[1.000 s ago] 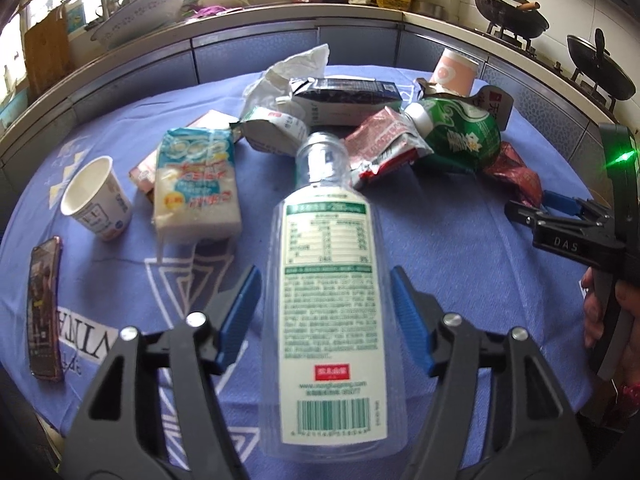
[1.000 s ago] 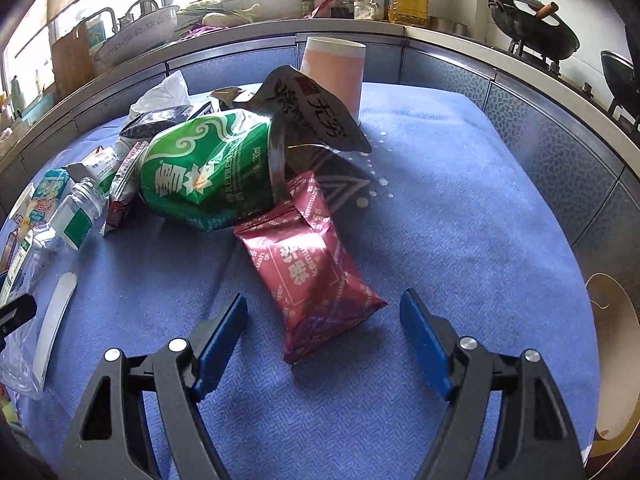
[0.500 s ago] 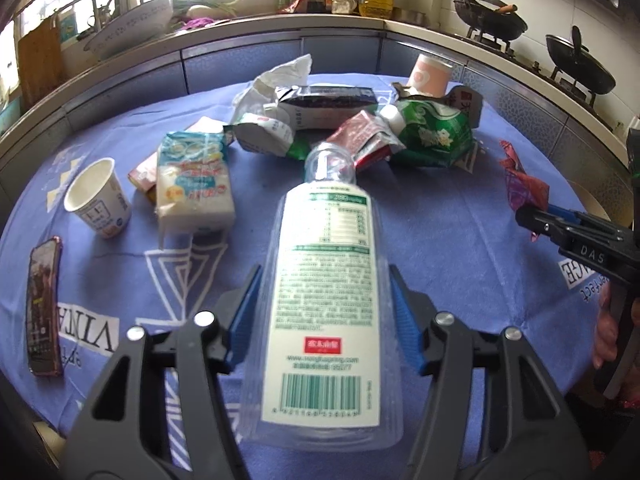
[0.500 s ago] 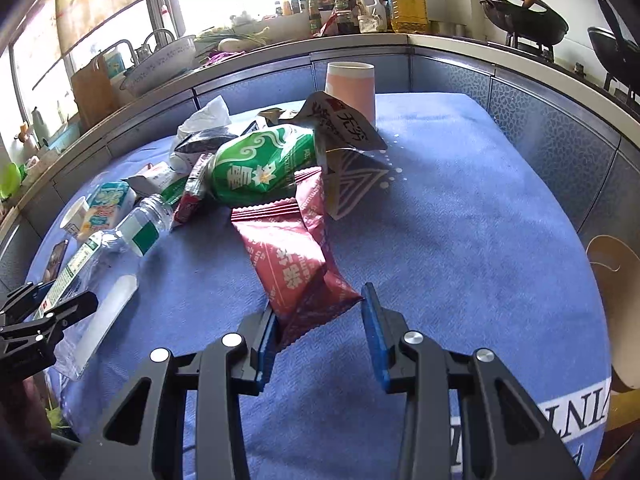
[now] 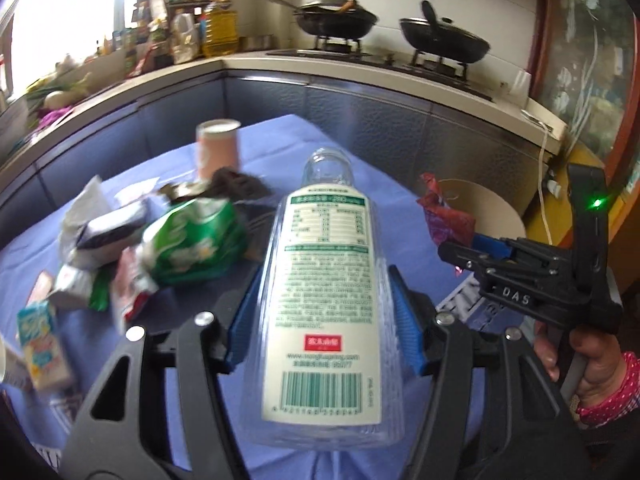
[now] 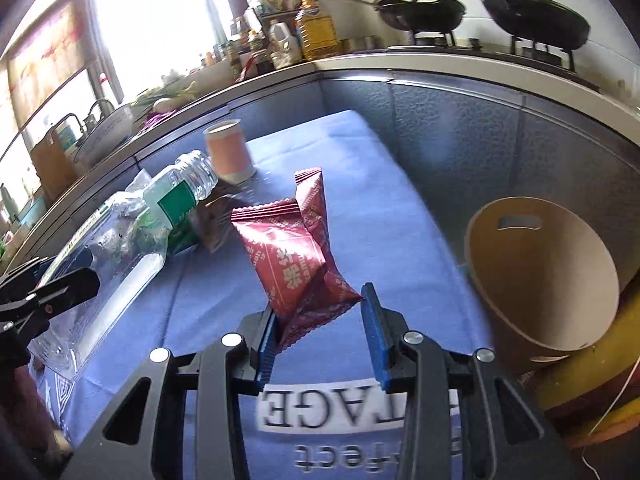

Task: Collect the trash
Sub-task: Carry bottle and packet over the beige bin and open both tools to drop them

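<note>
Home kitchen: woks (image 5: 336, 20) on gas stove, oil bottle (image 6: 316, 34), sink tap (image 6: 100, 106).

Your left gripper (image 5: 324, 320) holds the bottle (image 5: 326, 300) above the table (image 6: 360, 168), left of your right gripper (image 6: 320, 332) with its packet (image 6: 296, 260). The bin (image 6: 540, 272) stands right of the table; the cup (image 6: 228, 152) sits behind the trash pile (image 5: 160, 236).
</note>
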`<state>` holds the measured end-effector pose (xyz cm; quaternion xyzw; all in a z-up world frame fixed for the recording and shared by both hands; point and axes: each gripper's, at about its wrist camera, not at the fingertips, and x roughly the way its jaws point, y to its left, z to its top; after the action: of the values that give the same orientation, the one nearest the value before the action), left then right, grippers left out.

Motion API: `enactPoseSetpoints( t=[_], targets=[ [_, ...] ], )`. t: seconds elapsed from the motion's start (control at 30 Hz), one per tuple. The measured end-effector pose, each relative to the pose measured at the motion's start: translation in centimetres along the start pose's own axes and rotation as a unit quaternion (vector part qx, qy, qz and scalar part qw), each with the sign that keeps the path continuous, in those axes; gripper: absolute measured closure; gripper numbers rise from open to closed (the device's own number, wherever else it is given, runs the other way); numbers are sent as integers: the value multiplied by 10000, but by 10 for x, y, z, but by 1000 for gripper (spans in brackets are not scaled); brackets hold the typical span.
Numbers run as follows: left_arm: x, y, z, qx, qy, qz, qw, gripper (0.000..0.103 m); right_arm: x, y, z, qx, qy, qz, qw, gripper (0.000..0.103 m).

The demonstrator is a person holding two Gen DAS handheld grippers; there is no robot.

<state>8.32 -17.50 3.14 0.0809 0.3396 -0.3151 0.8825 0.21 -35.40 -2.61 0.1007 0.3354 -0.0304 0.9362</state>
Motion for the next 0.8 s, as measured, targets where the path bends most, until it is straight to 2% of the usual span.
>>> enactPoseSetpoints(
  t=[0.13,0.27,0.4,0.53,0.6,0.7,0.77,0.8],
  targets=[
    [53,-55,43,485,399,-810,9947,45,-5,-63,3,361,-125,-636,9972,64],
    [112,-107,77,812,1012,-1187,9844,45,0,-120,-2,626,-115,-1314,9893,64],
    [166,-145,93,869,1826,-1712,9643,44,15,-153,-7,667,46,-1793,9815,64],
    [202,-172,97,1078,2323,-1715,9513,42,20,-167,-12,561,70,-2041,9773,62],
    [216,-178,100,1136,2406,-1571,9511,42,22,-171,-13,601,66,-2047,9770,56],
    [228,-181,104,1123,2429,-1419,9530,41,22,-175,-15,670,0,-2061,9762,43],
    [223,-177,106,1029,2375,-1456,9549,41,20,-176,-15,707,-86,-2076,9756,36],
    [218,-172,108,1005,2301,-1471,9567,41,18,-176,-17,728,-115,-2077,9754,35]
  ],
)
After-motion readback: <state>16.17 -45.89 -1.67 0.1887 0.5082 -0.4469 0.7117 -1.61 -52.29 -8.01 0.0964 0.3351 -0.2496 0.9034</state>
